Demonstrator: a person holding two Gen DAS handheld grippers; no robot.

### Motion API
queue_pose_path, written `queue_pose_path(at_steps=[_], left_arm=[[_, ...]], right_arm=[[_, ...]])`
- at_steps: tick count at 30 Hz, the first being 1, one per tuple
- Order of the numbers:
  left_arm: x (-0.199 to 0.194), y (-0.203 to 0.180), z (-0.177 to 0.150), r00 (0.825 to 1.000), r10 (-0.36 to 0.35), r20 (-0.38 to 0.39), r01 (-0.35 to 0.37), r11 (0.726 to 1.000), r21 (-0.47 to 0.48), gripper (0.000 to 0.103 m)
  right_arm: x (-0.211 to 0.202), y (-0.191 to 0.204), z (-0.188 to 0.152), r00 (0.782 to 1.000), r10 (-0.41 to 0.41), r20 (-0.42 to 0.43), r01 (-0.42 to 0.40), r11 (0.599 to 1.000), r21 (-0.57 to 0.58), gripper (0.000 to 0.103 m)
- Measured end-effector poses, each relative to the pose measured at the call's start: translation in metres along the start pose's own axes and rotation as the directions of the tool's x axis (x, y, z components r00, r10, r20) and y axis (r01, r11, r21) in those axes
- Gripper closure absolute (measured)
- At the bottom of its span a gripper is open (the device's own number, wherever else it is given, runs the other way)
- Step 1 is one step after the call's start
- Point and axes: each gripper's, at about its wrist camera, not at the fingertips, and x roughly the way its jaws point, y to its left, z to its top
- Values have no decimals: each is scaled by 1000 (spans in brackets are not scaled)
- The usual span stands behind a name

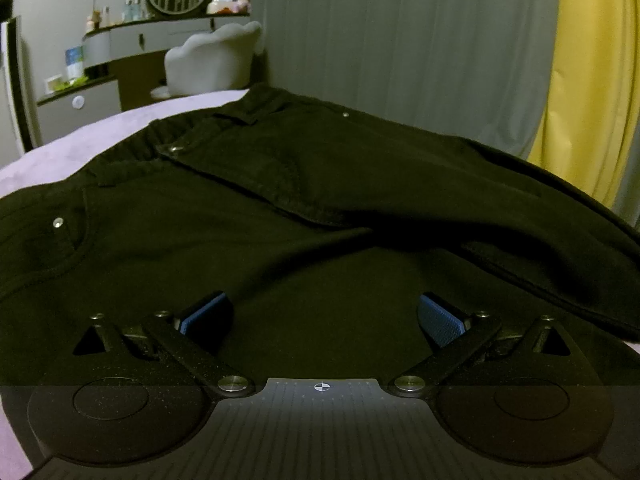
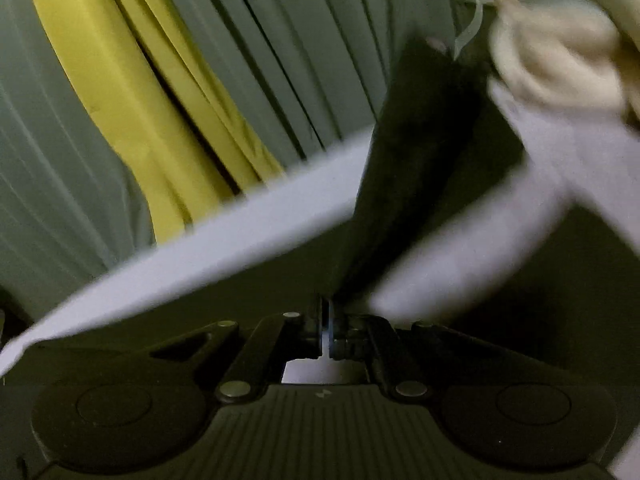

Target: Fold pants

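My right gripper point(image 2: 326, 334) has its jaws pressed together, pinching what I take to be a thin bit of the black pants point(image 1: 280, 200); dark cloth runs up and away from the pinch point in the right wrist view. My left gripper point(image 1: 320, 318) is spread wide, blue pads point(image 1: 442, 320) apart, hovering over the pants without gripping anything.

The pants lie on the lavender bed point(image 1: 80, 140), waistband toward the dresser point(image 1: 120, 52) side, legs trailing off toward the yellow curtain point(image 1: 588, 80).

Risks, as I judge them:
- The right pinch looks shallow and near the cloth edge. A quick drag could pull the fabric out of the jaws.
- I may have caught only one layer, so the leg would fold crooked or bunch.
- The left jaws pin nothing, so the whole garment could slide across the bed toward the curtain instead of folding.
- A leg already lies twisted over the other below the waistband, so a fold could lock in that wrinkle.

Hard to make out:
- The right wrist view is badly motion-blurred, so I can't tell which part of the pants is pinched, hem or side seam.
- The pale lump point(image 2: 560, 60) at top right of that view is unidentifiable, maybe bedding.
- The leg ends are cut off in the left wrist view.
- Black on black hides the layers.
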Motion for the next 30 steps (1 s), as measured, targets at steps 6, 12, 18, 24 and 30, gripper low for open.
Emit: queue_pose_path(at_steps=[6,12,18,24,30], left_arm=[[-8,-1,14,998,-36,-55,38,999,39,0],[-37,-24,102,974,-221,54,222,975,-17,0],[24,-85,173,911,-400,-95,390,914,-109,0],[117,-139,179,884,-380,-272,350,924,-153,22],[177,-151,174,862,-360,-357,281,925,-255,38]], right_arm=[[0,-20,-4,998,54,37,-57,994,92,97],[8,-59,-7,970,229,87,-245,891,382,87],[25,-68,-3,958,261,116,-285,847,448,87],[34,-62,-10,956,254,147,-291,887,359,94],[44,-54,-13,951,248,184,-295,907,302,97]])
